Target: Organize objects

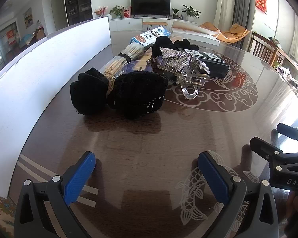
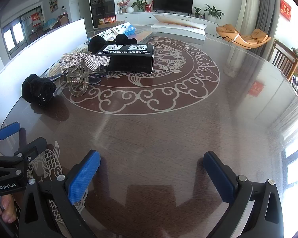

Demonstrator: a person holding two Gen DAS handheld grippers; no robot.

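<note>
A pile of objects lies on the glass-topped brown table. A black velvet bow is nearest, also in the right wrist view. Behind it are a clear claw clip with a rhinestone bow, a black box, a bundle of chopsticks, a black scrunchie and a blue-white packet. My left gripper is open and empty, short of the black bow. My right gripper is open and empty over bare table, right of the left gripper.
A white board stands along the table's left edge. A long white box lies at the table's far side. Wooden chairs stand at the right. A TV, plants and a lounge chair are far behind.
</note>
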